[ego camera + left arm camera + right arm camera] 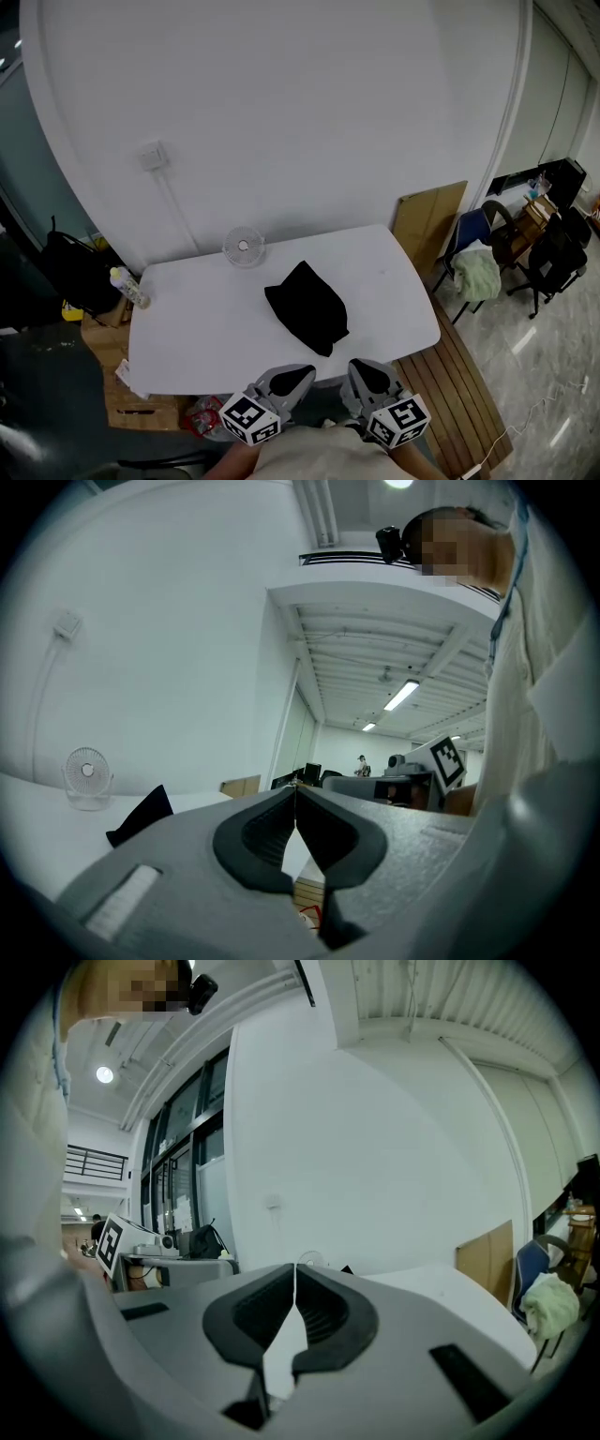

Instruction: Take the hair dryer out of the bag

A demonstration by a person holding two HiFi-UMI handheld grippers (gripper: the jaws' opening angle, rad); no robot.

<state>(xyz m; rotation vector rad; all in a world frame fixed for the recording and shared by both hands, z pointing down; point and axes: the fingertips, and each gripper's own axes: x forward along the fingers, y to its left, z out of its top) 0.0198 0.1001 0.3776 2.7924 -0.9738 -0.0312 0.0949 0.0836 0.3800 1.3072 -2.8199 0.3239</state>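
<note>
A black cloth bag (307, 307) lies flat in the middle of the white table (187, 328); the hair dryer itself does not show. Both grippers hang just off the table's near edge, close to my body. My left gripper (302, 375) sits below the bag's near corner, shut, with nothing between its tips. My right gripper (361, 369) is beside it to the right, also shut and empty. In the left gripper view the bag (141, 816) peeks out at the left behind the closed jaws. A tip of the bag (346, 1268) shows over the jaws in the right gripper view.
A small white fan (244, 247) stands at the table's far edge by the wall. A bottle (129, 287) lies at the left edge. Boxes and a dark backpack (70, 267) sit on the floor to the left. Chairs (478, 262) and a cardboard sheet (427, 220) stand to the right.
</note>
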